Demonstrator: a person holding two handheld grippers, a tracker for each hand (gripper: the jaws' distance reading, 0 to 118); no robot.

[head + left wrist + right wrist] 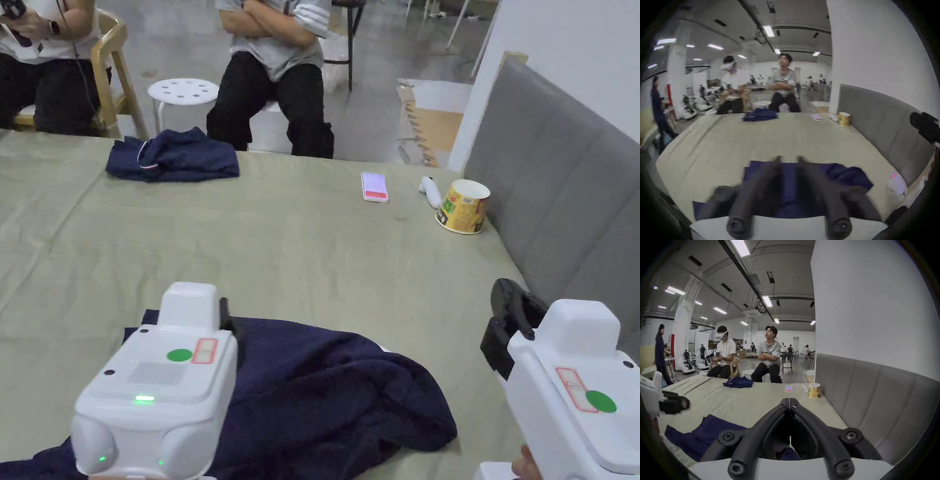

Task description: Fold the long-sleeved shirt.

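A navy long-sleeved shirt [337,387] lies crumpled at the near edge of the sheet-covered surface [281,250]. My left gripper [230,325] hovers over the shirt's left part; in the left gripper view its jaws [789,158] stand a little apart with nothing between them, the shirt [847,177] below. My right gripper [509,315] is held to the right of the shirt, off the cloth. In the right gripper view its jaws [789,400] are shut tip to tip on nothing, with the shirt [705,434] at lower left.
A second navy garment [172,156] lies bunched at the far edge. A phone [374,186], a small white device [430,191] and a paper cup [464,206] sit far right beside a grey padded panel [550,187]. Two people sit beyond, by a white stool [183,92].
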